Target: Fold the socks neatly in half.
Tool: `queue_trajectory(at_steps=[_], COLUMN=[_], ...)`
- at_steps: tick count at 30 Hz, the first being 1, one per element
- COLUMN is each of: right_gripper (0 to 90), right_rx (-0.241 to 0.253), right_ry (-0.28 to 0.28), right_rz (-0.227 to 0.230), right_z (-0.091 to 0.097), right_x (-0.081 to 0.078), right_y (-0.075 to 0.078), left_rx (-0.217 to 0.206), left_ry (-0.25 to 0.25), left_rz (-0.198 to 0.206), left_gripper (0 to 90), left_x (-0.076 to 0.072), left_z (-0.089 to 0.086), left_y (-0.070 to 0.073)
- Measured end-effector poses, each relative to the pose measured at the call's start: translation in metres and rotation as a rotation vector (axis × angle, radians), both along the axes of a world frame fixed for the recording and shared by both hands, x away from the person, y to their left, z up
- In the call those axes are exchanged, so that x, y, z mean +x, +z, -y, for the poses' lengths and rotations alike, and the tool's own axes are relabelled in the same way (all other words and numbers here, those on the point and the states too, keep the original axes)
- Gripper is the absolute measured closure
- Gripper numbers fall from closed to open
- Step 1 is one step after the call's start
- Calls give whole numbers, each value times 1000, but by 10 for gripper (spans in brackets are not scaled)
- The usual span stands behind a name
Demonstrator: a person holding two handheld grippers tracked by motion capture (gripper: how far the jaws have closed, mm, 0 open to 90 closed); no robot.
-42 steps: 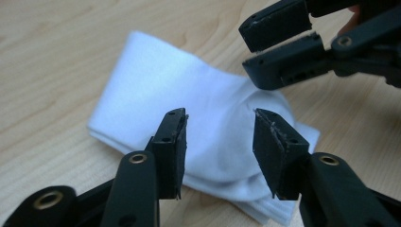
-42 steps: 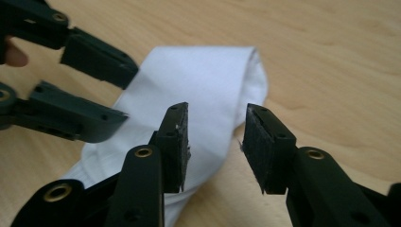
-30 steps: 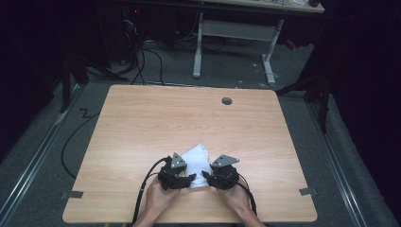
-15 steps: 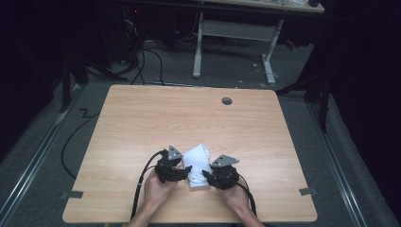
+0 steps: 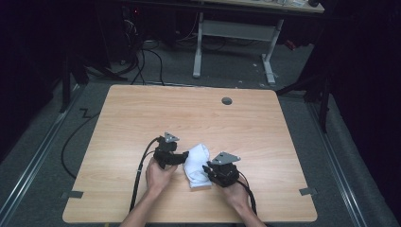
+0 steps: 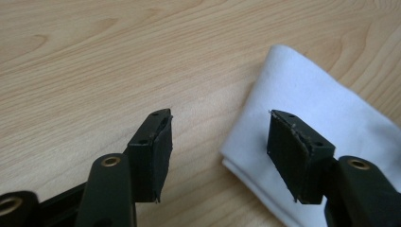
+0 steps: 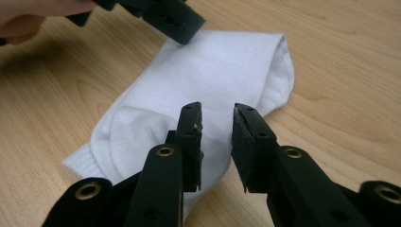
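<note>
From the high view, a folded white cotton sock (image 5: 196, 165) lies on the light wooden table (image 5: 142, 118), near the edge closest to the person and roughly midway across. The left gripper (image 5: 179, 158), black with a grey three-cornered plate on top, sits at the sock's left edge, held in the person's left hand (image 5: 160, 174). The right gripper (image 5: 206, 169), of the same build, rests against the sock's lower right part, with the right hand (image 5: 235, 195) behind it. A small round grey grommet (image 5: 227, 100) sits in the table near the far edge, well apart from the sock.

In the left gripper view, the two black jaws stand wide apart and have just been opening. The left gripper (image 6: 218, 142) holds nothing: bare wood shows between the jaws, and the white sock (image 6: 317, 113) lies under and behind the right-hand jaw, its folded edge showing two layers. Whether that jaw touches the cloth I cannot tell.

In the right gripper view, the right gripper (image 7: 216, 137) has its jaws drawn to a narrow gap, having just been closing. The sock (image 7: 213, 71) lies flat beneath and beyond them, ribbed cuff at the lower left. The pads hover over the cloth without any fold pinched between them. The other gripper's jaw (image 7: 172, 19) hangs over the sock's far end, beside a hand (image 7: 33, 16).
</note>
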State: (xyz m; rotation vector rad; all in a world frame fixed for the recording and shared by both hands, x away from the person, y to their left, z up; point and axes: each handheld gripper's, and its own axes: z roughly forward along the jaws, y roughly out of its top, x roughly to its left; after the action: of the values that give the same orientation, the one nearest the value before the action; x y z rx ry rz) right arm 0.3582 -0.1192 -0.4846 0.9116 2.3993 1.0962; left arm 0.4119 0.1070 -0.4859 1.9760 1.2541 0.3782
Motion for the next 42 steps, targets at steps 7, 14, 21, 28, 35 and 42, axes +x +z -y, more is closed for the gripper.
queue_trajectory(at_steps=[7,14,21,28,35,42], right_gripper=[762,761,761,763,761,759], right_rx=[25,12,16,8,2,-3], right_ry=[3,21,16,31,38,47], right_rz=[-3,-14,-40,-44,-54,-50], right_z=[-2,-10,-8,-12,-17,-19], right_x=[7,12,19,20,20,22], right_y=[8,7,4,6,2,3], left_rx=[34,19,24,53,55,23], left_ry=[-30,-50,-62,-94,-113,-158], left_rz=[-19,-56,-51,-59,-63,-82], left_gripper=[387,447,498,556,599,722], left_x=[14,20,21,22,22,25], left_z=[14,16,16,19,21,20], left_y=[0,-7,-8,-6,-6,-7])
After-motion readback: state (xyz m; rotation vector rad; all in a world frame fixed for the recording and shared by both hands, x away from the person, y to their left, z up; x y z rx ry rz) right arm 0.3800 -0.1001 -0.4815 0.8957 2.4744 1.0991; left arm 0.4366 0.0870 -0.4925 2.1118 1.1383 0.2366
